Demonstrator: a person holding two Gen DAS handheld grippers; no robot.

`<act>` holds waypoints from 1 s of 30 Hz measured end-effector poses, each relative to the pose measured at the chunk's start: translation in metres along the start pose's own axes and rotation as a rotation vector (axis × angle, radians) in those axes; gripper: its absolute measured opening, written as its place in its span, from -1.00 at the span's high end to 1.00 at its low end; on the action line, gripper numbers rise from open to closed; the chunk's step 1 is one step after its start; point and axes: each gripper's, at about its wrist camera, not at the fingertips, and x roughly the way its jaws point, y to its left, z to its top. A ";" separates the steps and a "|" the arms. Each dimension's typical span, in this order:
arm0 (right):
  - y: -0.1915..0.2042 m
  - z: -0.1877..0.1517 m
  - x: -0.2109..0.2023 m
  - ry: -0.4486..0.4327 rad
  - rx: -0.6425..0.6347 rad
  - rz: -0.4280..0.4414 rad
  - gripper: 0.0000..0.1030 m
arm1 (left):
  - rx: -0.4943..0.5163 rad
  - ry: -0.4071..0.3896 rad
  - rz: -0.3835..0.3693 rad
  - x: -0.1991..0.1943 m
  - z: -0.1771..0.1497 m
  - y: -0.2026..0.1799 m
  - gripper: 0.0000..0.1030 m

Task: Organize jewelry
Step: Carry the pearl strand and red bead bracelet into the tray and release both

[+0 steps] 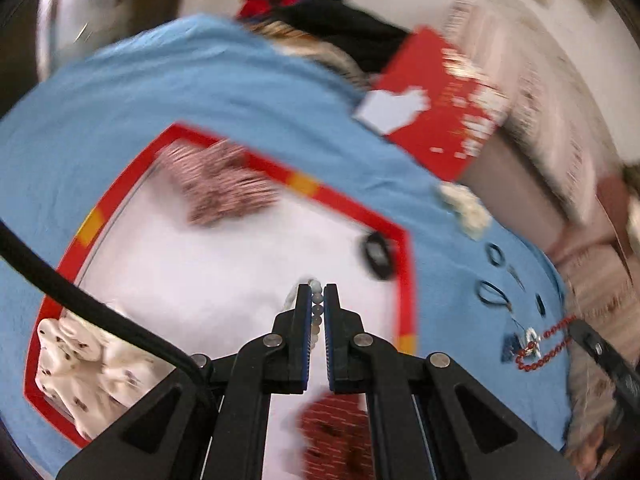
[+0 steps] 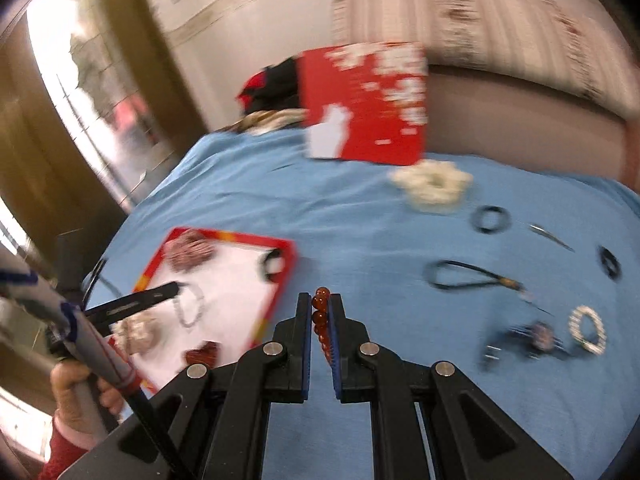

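My left gripper (image 1: pixel 318 294) is shut on a pale grey bead bracelet (image 1: pixel 317 312) and holds it over the white inside of the red-rimmed tray (image 1: pixel 404 280). The tray holds a pink striped scrunchie (image 1: pixel 220 184), a cream spotted scrunchie (image 1: pixel 84 356), a red scrunchie (image 1: pixel 336 432) and a black hair tie (image 1: pixel 376 254). My right gripper (image 2: pixel 321 300) is shut on a red bead bracelet (image 2: pixel 321 316) above the blue cloth (image 2: pixel 340 216), just right of the tray (image 2: pixel 280 280). The left gripper (image 2: pixel 152 300) reaches over the tray in the right wrist view.
On the blue cloth lie a cream scrunchie (image 2: pixel 434 186), black hair ties (image 2: pixel 490 218), a black cord loop (image 2: pixel 460 276), a hairpin (image 2: pixel 550 236), a white bead bracelet (image 2: pixel 586 330) and a dark blue clip (image 2: pixel 528 338). A red box (image 2: pixel 364 100) stands at the back.
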 end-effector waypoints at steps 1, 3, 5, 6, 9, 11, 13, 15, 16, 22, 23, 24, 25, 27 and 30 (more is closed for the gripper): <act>0.013 0.002 0.007 0.009 -0.020 0.010 0.83 | -0.039 0.018 0.008 0.006 0.004 0.013 0.90; 0.041 0.005 0.027 0.034 -0.066 0.031 0.83 | -0.102 0.032 0.026 0.013 0.011 0.032 0.90; 0.061 0.006 0.043 0.056 -0.091 0.049 0.83 | -0.145 0.026 0.047 0.016 0.016 0.045 0.90; 0.071 0.006 0.054 0.070 -0.101 0.060 0.83 | -0.159 0.025 0.052 0.015 0.017 0.048 0.90; 0.092 0.004 0.082 0.111 -0.123 0.077 0.83 | -0.193 0.017 0.073 0.015 0.022 0.059 0.90; 0.101 -0.002 0.099 0.136 -0.142 0.066 0.83 | -0.193 0.013 0.110 0.015 0.022 0.062 0.90; 0.105 -0.007 0.115 0.170 -0.145 0.052 0.83 | -0.196 0.012 0.140 0.015 0.024 0.065 0.90; 0.101 -0.013 0.129 0.201 -0.135 0.040 0.83 | -0.207 0.010 0.150 0.015 0.025 0.069 0.90; 0.098 -0.016 0.133 0.211 -0.130 0.035 0.83 | -0.214 0.010 0.148 0.014 0.025 0.071 0.90; 0.080 -0.023 0.146 0.251 -0.082 0.016 0.72 | -0.235 -0.014 0.123 0.007 0.024 0.071 0.54; 0.076 -0.023 0.144 0.251 -0.070 0.015 0.62 | -0.232 -0.026 0.117 0.004 0.024 0.068 0.44; 0.075 -0.022 0.142 0.244 -0.066 0.013 0.42 | -0.227 -0.037 0.118 0.001 0.024 0.066 0.41; 0.075 -0.021 0.140 0.237 -0.065 0.011 0.26 | -0.222 -0.046 0.121 -0.001 0.024 0.063 0.38; 0.073 -0.018 0.133 0.214 -0.065 0.002 0.20 | -0.212 -0.066 0.118 -0.005 0.024 0.058 0.33; 0.066 -0.016 0.116 0.185 -0.062 -0.014 0.12 | -0.205 -0.091 0.093 -0.012 0.024 0.051 0.27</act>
